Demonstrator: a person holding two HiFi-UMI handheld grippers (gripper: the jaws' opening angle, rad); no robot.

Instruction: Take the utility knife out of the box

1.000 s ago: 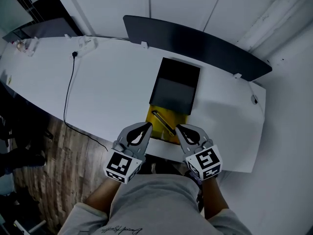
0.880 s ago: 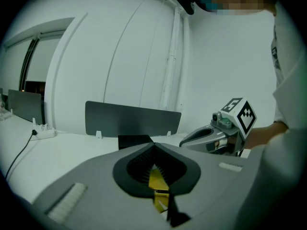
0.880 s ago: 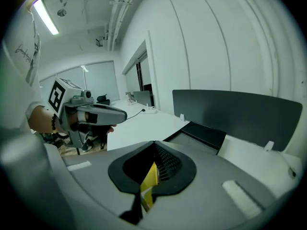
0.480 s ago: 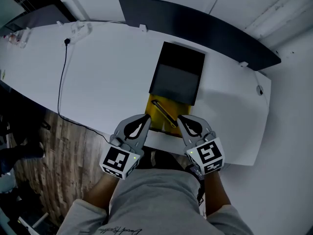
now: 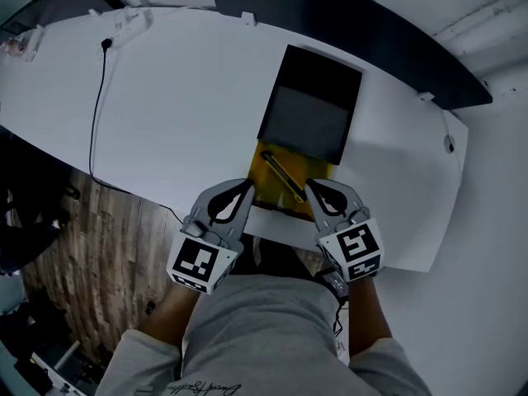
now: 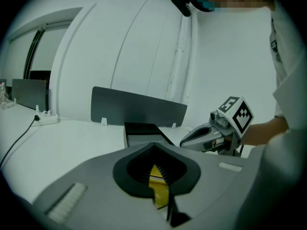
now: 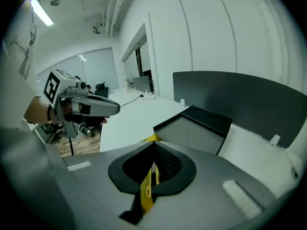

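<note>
Utility knife (image 5: 280,174), one only, lies aslant in the open yellow tray of the one box (image 5: 266,195), between the tips of the two tongs and not touched by either. The left tongs (image 5: 245,186) are pressed together at the tray's left edge, with nothing pinched; through the gap behind their tips only a sliver of yellow shows. The right tongs (image 5: 311,187) are likewise pressed together and empty at the tray's right edge, with the knife showing below them through the same kind of gap. Each carries one marker cube, two in all: the left cube (image 5: 200,264) and the right cube (image 5: 356,250), both on the near side of the tips. One black cover (image 5: 309,106) sits over the tray's far end, just beyond both tongs.

All of this rests on one white table (image 5: 181,114). One dark cable (image 5: 97,114) runs across it well to the left of the left tongs, up to one white power strip (image 5: 132,21). One dark partition (image 5: 355,31) stands along the table's far edge, beyond the cover. Wooden floor (image 5: 91,246) shows to the left of the left tongs, and white walls close the room.
</note>
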